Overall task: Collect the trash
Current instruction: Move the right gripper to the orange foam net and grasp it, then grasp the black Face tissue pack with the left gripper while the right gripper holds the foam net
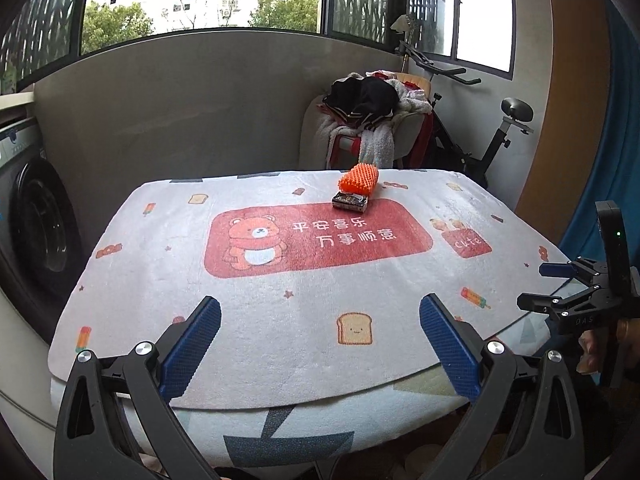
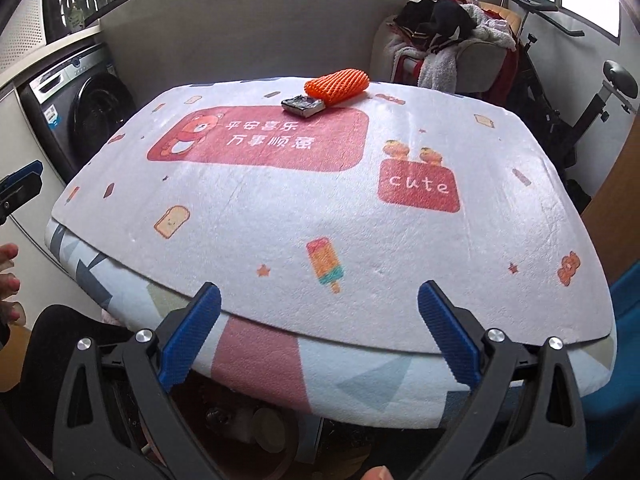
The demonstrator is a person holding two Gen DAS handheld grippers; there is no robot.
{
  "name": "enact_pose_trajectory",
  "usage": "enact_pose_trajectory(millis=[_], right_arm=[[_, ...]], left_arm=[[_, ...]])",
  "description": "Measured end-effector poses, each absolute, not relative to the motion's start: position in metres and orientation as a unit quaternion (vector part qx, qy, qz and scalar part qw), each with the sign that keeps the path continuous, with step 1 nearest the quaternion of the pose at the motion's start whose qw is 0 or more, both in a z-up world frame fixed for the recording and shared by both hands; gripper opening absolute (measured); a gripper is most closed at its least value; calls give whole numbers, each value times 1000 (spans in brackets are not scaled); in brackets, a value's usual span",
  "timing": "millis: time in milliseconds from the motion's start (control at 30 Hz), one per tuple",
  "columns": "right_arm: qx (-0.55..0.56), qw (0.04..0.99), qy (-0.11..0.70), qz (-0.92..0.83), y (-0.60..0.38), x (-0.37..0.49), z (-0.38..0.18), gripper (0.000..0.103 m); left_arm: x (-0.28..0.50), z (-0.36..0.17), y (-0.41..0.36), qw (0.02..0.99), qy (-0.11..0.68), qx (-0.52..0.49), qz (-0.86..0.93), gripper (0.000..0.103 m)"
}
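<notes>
An orange foam fruit net (image 1: 358, 178) lies at the far edge of the table, with a small dark crumpled wrapper packet (image 1: 350, 201) just in front of it, touching it. Both show in the right wrist view too, the net (image 2: 337, 85) and the packet (image 2: 303, 106). My left gripper (image 1: 320, 344) is open and empty at the near table edge, far from them. My right gripper (image 2: 319, 330) is open and empty at the near edge; it also shows in the left wrist view (image 1: 538, 286) at the right.
The table carries a white mat (image 1: 280, 300) with a red bear panel over a patterned cloth. A washing machine (image 1: 36, 216) stands left. A chair piled with clothes (image 1: 368, 120) and an exercise bike (image 1: 492, 140) stand behind the table.
</notes>
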State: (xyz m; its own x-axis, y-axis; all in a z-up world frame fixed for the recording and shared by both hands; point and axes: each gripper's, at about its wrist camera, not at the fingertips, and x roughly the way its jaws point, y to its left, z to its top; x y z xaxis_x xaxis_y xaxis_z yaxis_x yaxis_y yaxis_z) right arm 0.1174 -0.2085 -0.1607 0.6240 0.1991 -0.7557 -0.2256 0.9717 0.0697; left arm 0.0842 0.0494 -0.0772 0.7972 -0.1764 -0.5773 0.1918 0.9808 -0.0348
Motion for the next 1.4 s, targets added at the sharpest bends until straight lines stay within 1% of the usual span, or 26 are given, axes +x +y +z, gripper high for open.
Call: enact_pose_trajectory(millis=[200, 400, 533, 633, 733, 867, 900, 933, 1033, 1067, 1133, 1233, 1400], right_arm=[[17, 903, 412, 122, -225, 170, -146, 97], [71, 896, 416, 139, -227, 247, -140, 97], [35, 904, 414, 103, -206, 319, -137, 97], [39, 904, 415, 91, -194, 376, -140, 97], [43, 908, 410, 76, -186, 425, -148, 97], [85, 895, 433, 66, -177, 484, -173, 97], [94, 891, 438, 69, -175, 495, -179, 93], [102, 886, 446, 72, -172, 505, -187, 85], [134, 871, 467, 72, -165, 524, -205, 78], [145, 865, 474, 78, -164, 527, -210, 73], [156, 854, 487, 94, -162, 528, -217, 27], [162, 871, 450, 113, -171, 508, -204, 24], [134, 901, 395, 117, -206, 464, -173, 24]], left_arm=[[133, -71, 46, 945, 308, 5, -107, 97], [183, -79, 40, 942, 311, 4, -127, 97], [213, -80, 44, 943, 295, 6, -154, 97], [238, -83, 48, 943, 301, 25, -140, 97], [259, -87, 57, 938, 313, 12, -146, 97], [281, -95, 65, 935, 333, 12, -123, 97], [286, -97, 68, 934, 336, 10, -118, 97], [291, -99, 69, 933, 341, 8, -113, 97], [304, -105, 73, 932, 347, -4, -107, 97], [309, -107, 73, 931, 350, -7, -105, 97], [319, -113, 71, 926, 361, -19, -107, 97], [338, -122, 61, 914, 386, -38, -123, 97], [377, -144, 21, 894, 420, -17, -153, 97]])
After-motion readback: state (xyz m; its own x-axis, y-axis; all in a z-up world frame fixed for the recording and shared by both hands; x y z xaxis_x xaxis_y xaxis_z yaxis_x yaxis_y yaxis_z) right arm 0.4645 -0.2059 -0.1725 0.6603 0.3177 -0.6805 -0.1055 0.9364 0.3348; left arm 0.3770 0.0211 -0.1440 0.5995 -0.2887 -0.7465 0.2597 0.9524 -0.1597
